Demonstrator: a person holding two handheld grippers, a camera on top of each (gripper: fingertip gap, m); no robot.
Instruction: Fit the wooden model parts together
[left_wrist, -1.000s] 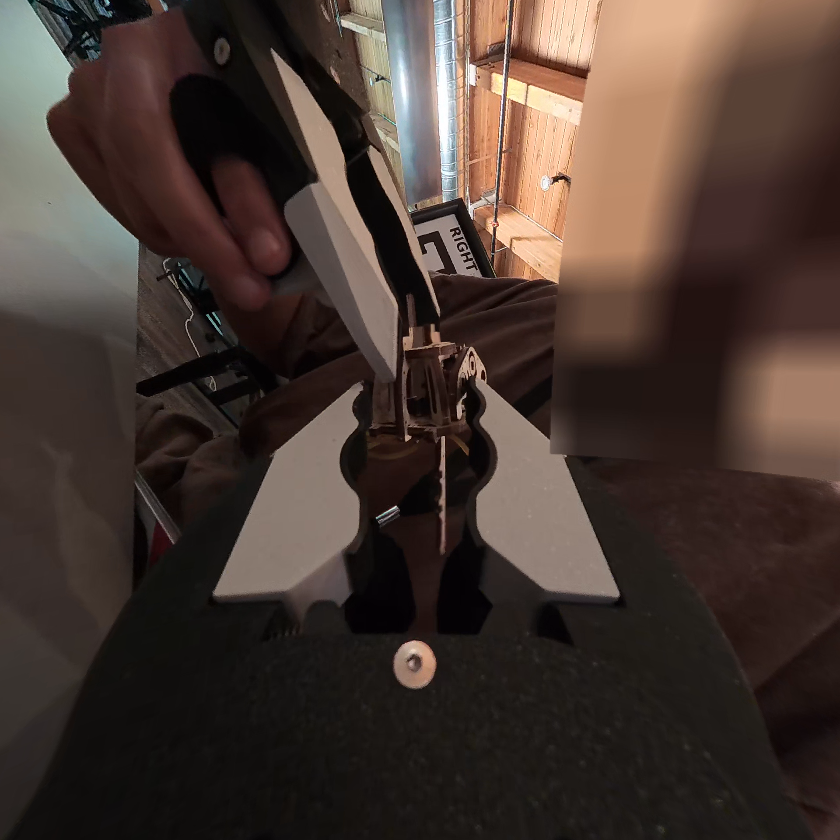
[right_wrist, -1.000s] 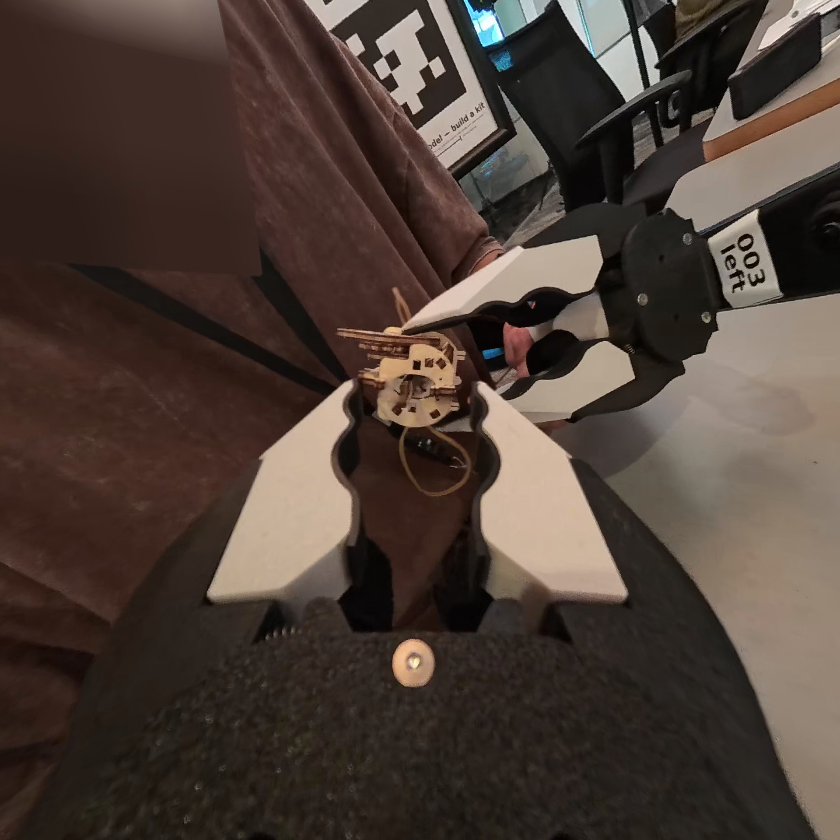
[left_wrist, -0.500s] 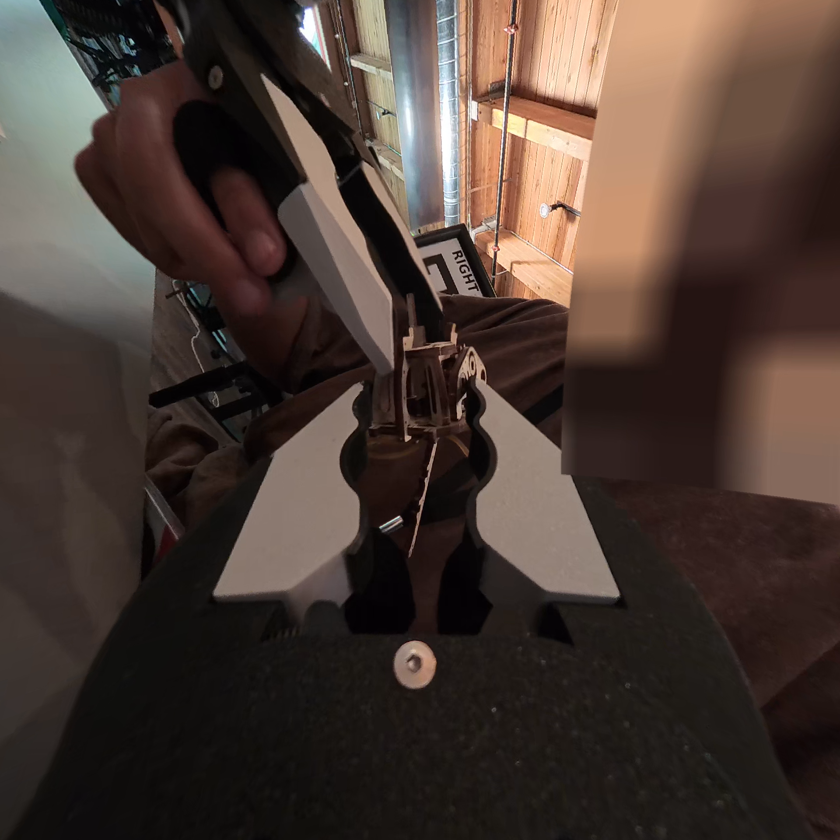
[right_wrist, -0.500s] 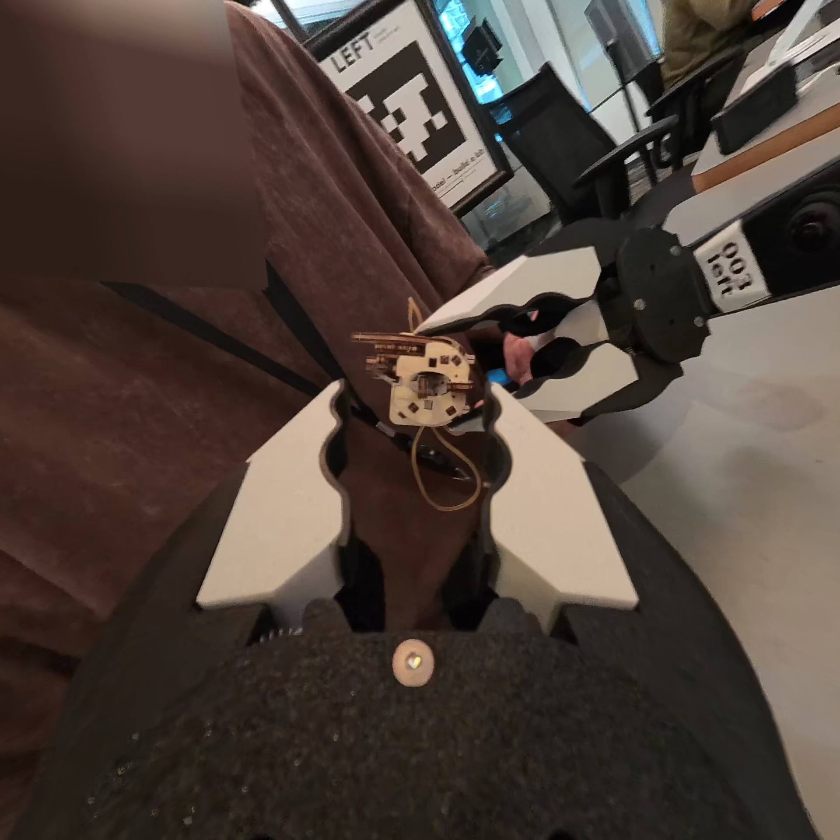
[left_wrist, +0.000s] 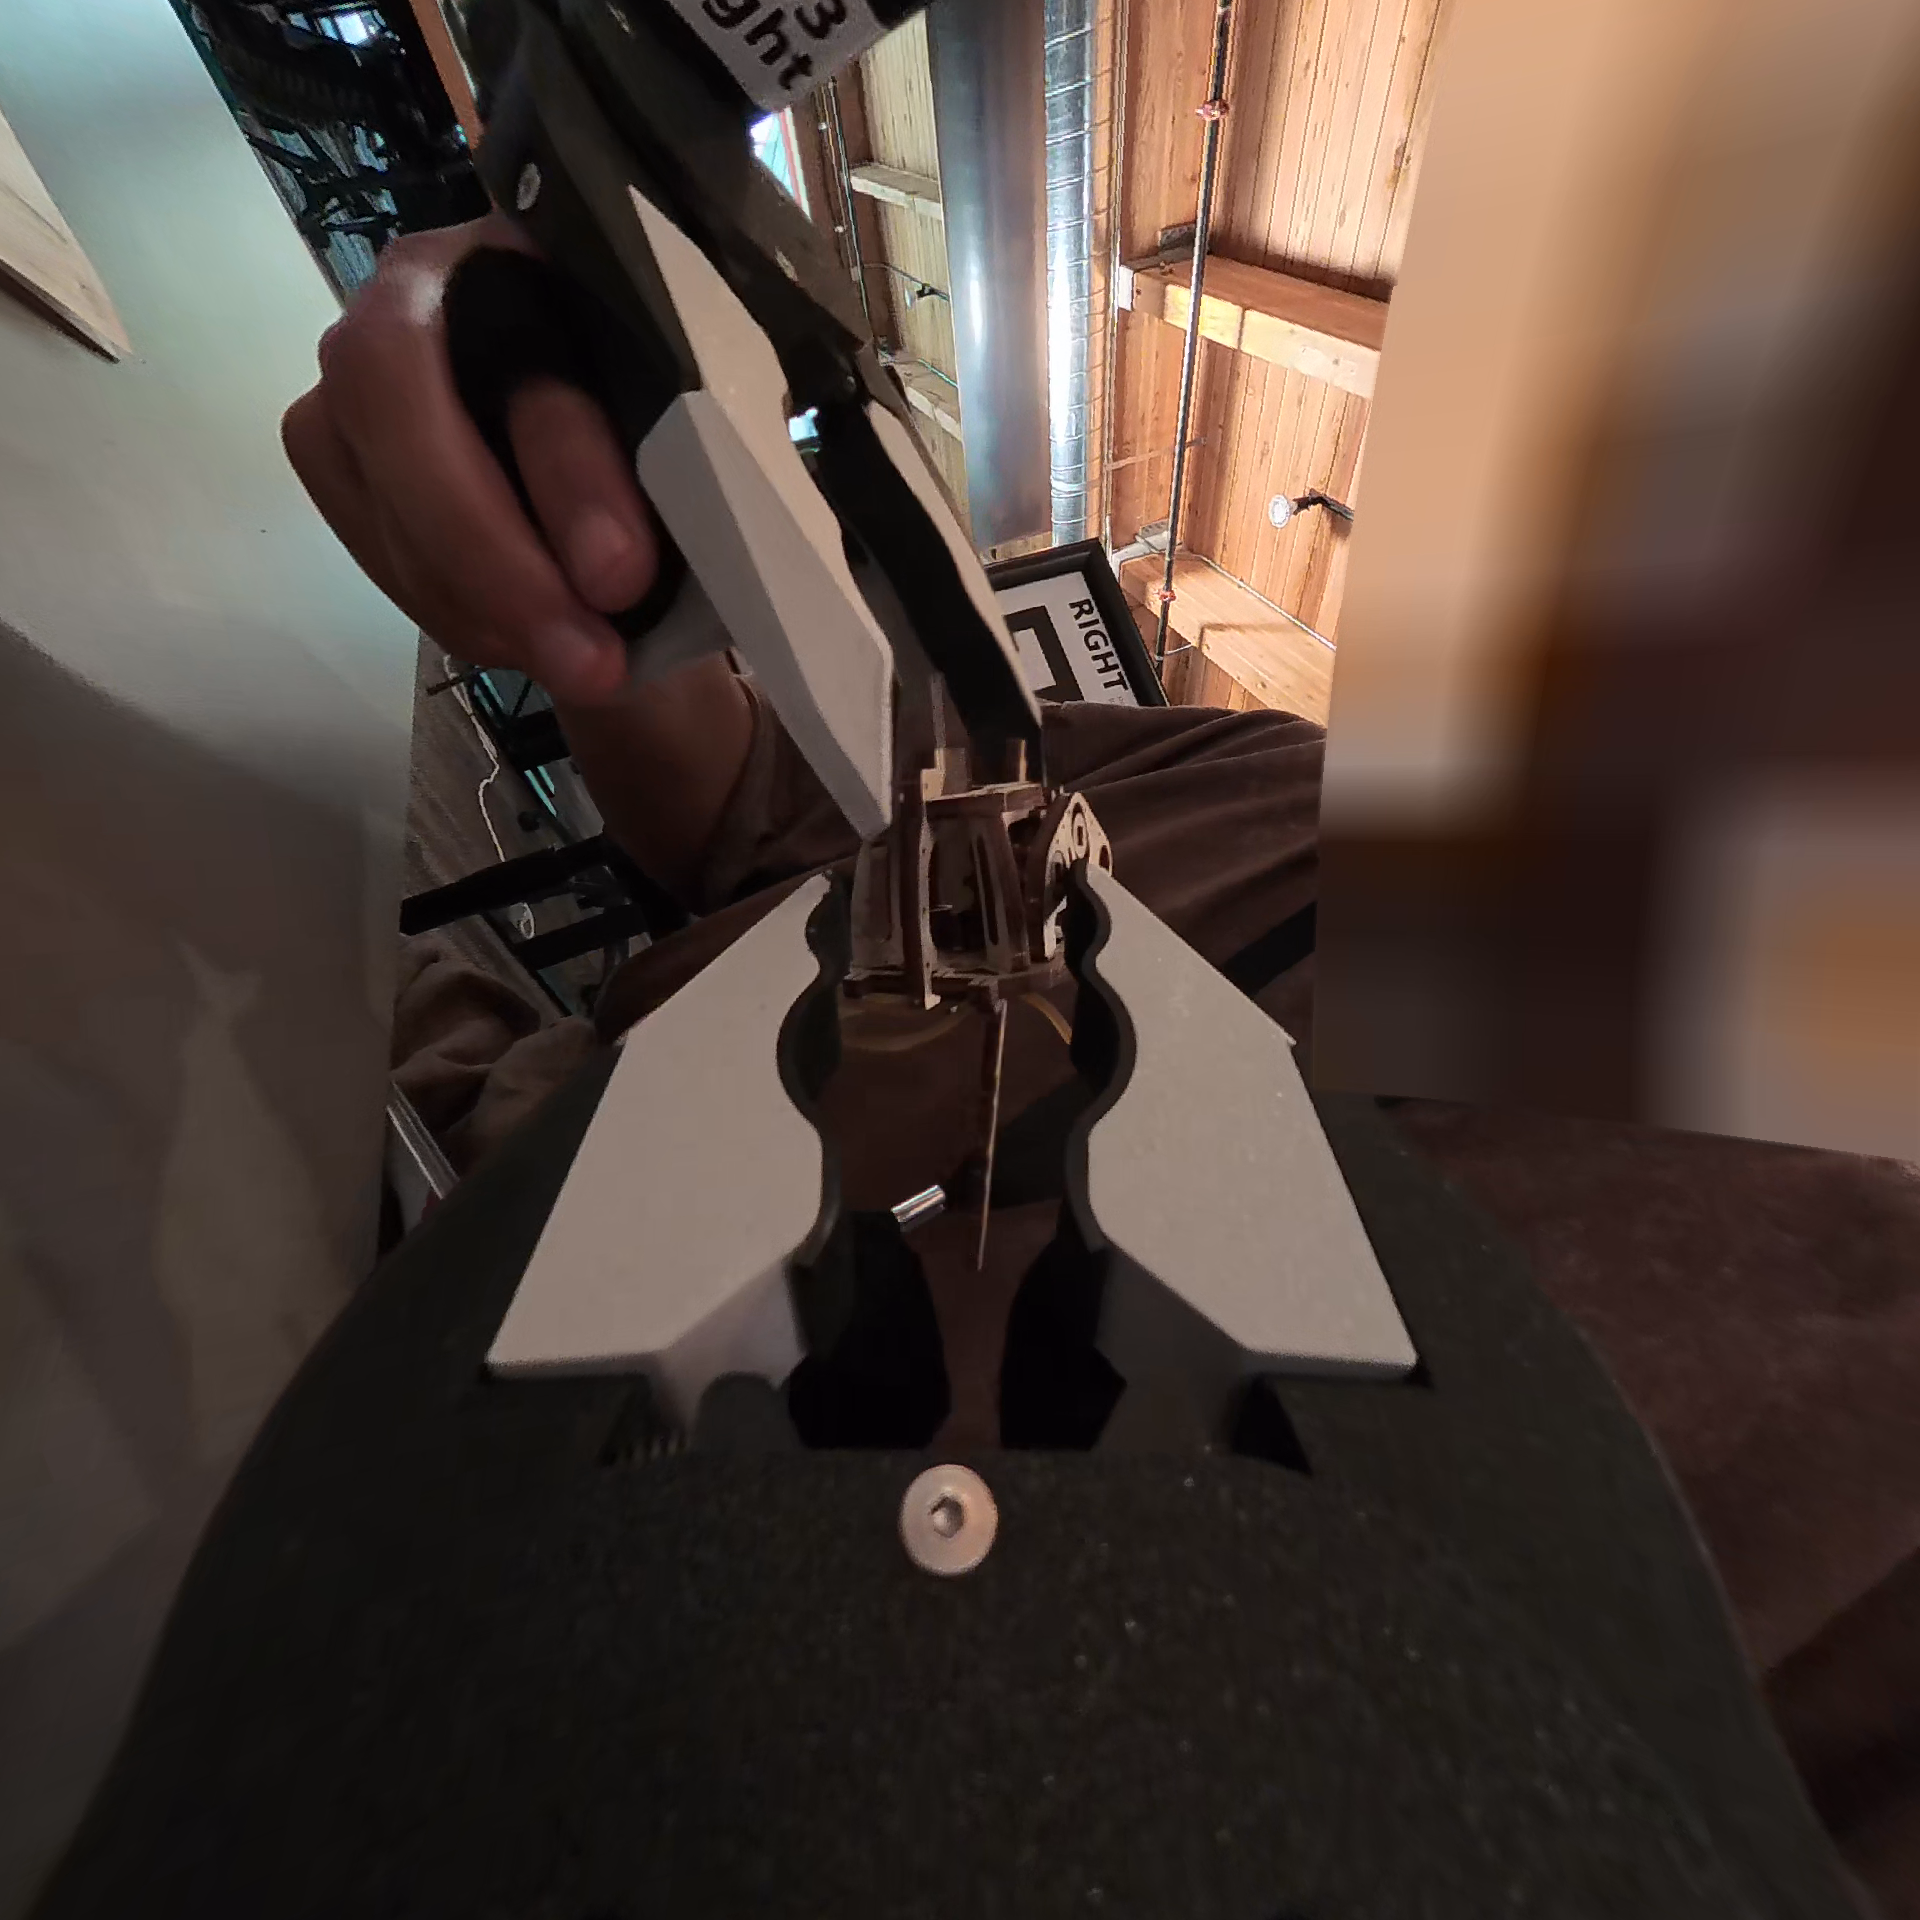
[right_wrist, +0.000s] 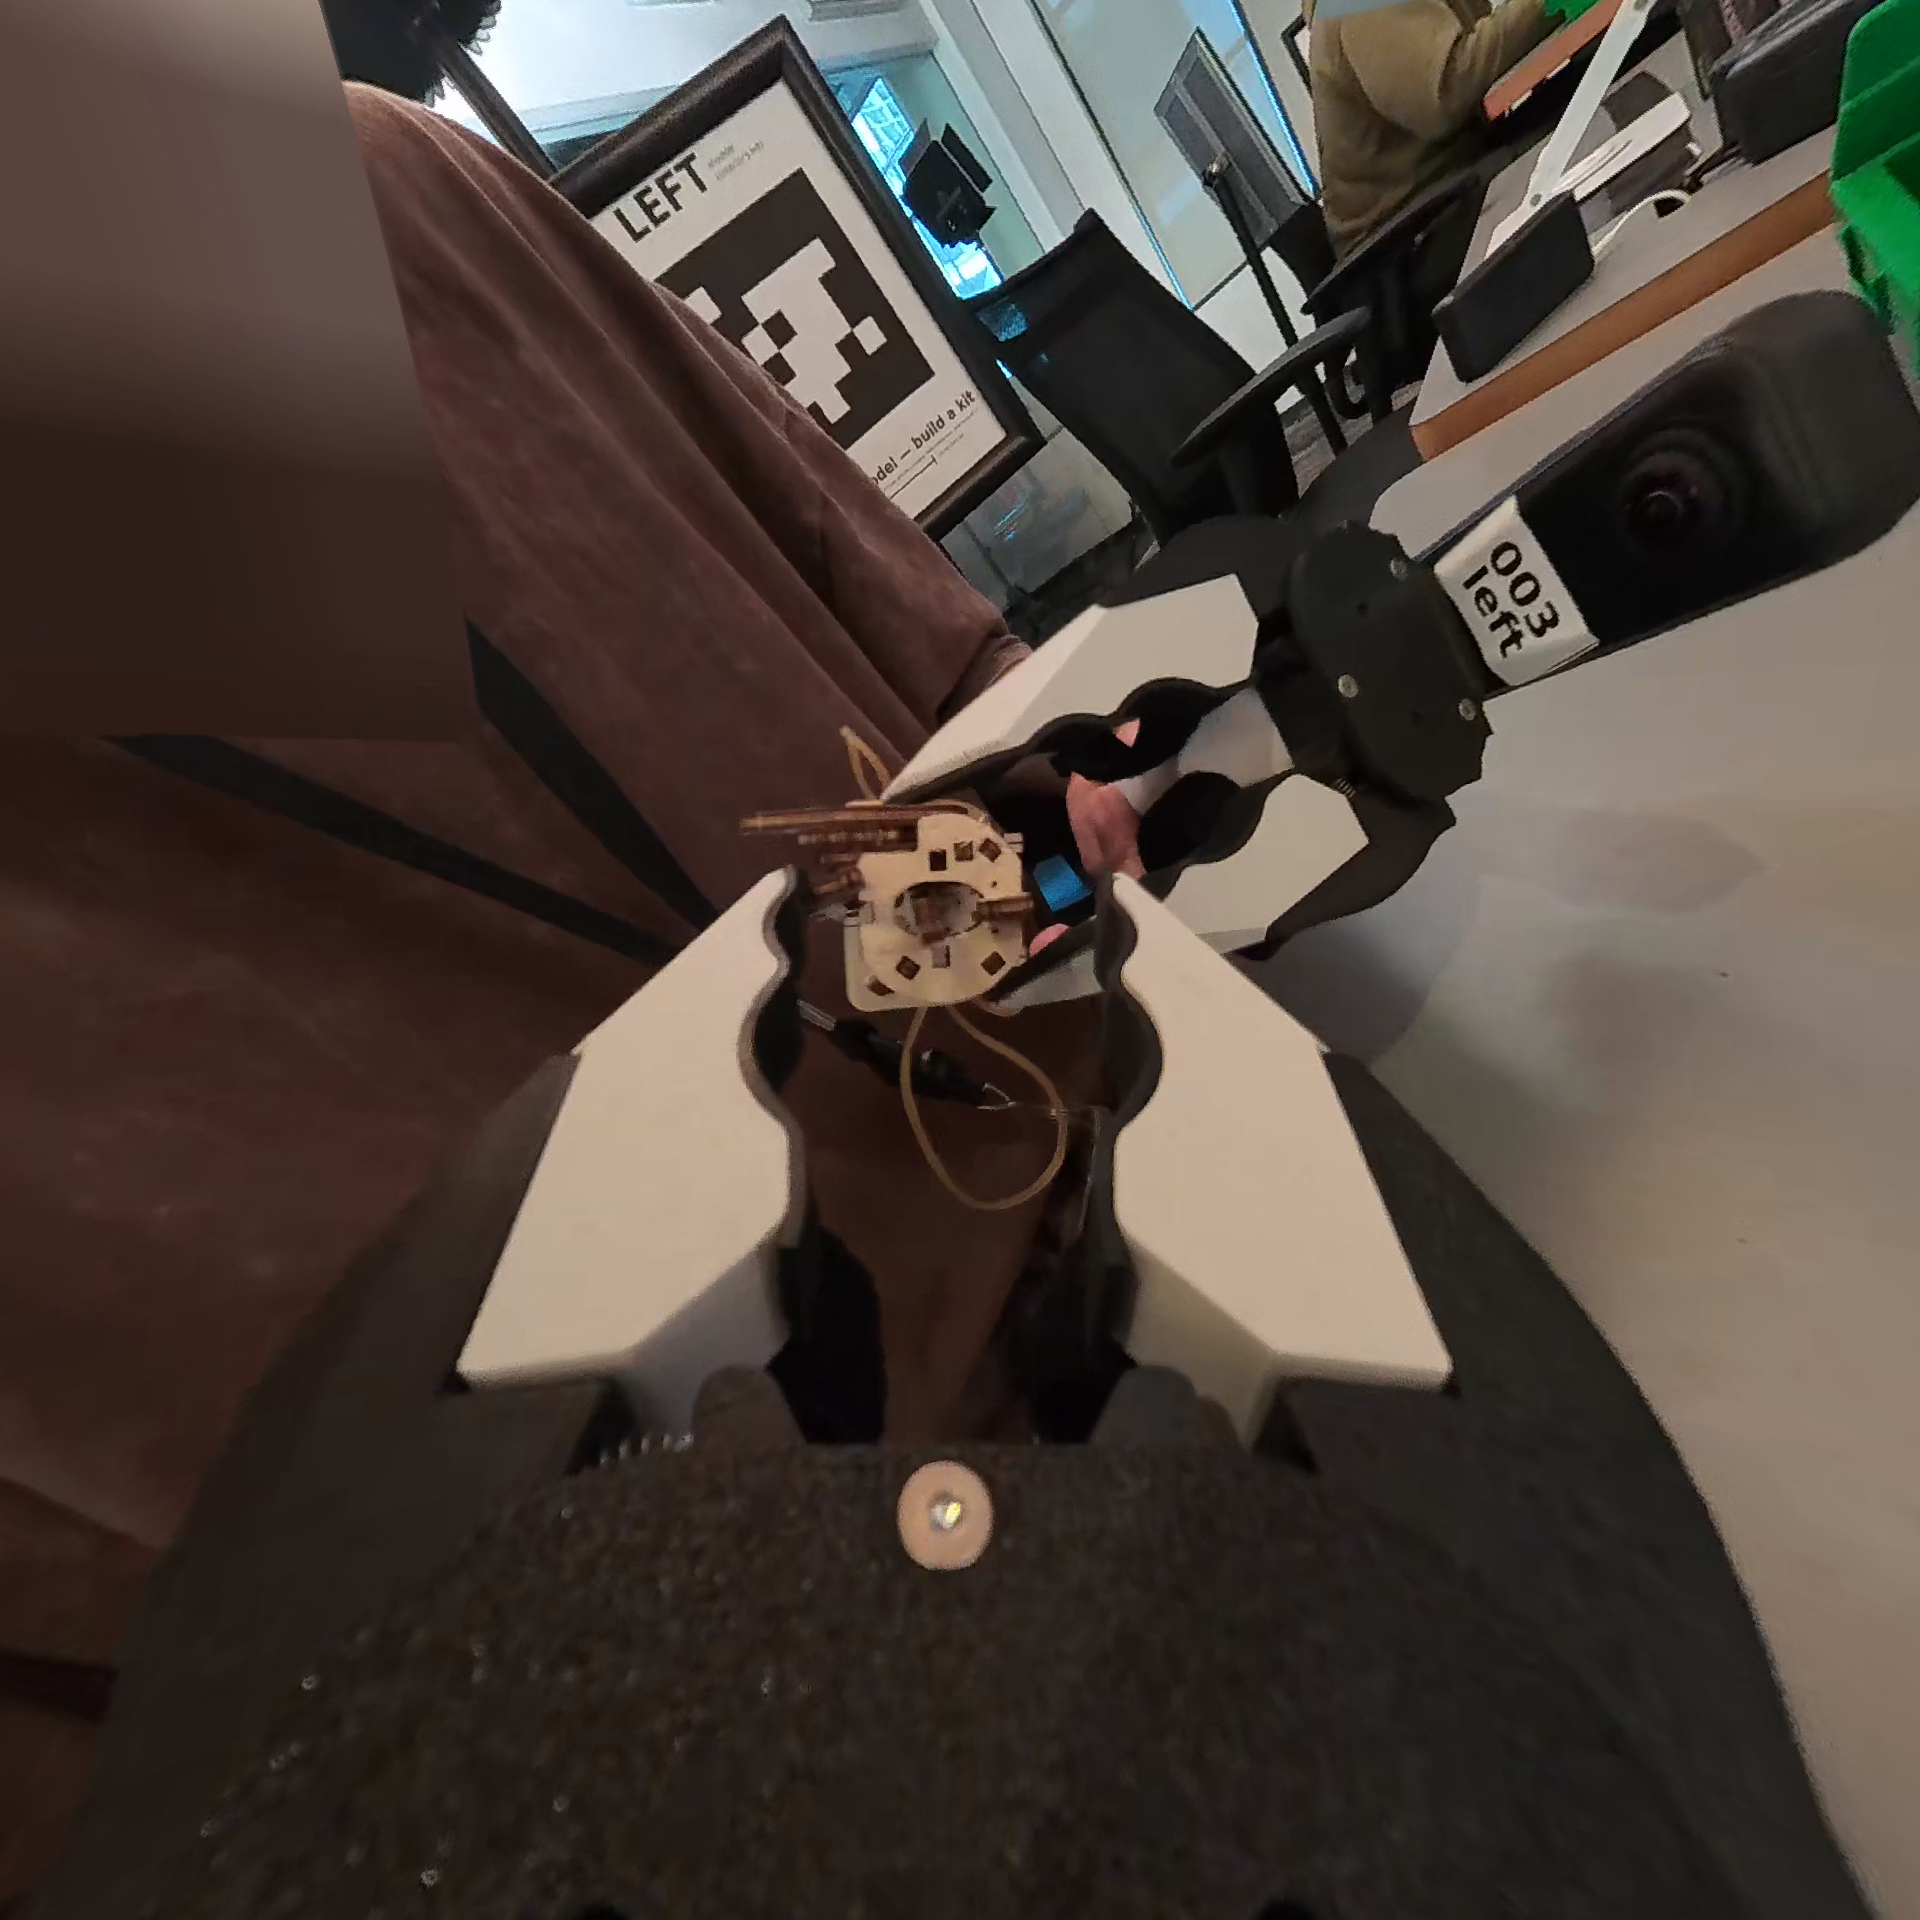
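Right wrist view: wooden model (right_wrist: 928, 914) faces camera, left gripper (right_wrist: 961, 894) clamping it

Dim, warm indoor light; wide-angle edges warp, right wrist view slightly blurred.

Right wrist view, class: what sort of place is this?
Probably an office or workshop: black swivel office chairs by a pale grey worktable, another person seated at a far desk, a framed black-and-white marker poster.

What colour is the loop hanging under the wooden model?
Tan, a thin rubber band loop; the right wrist view shows it best.
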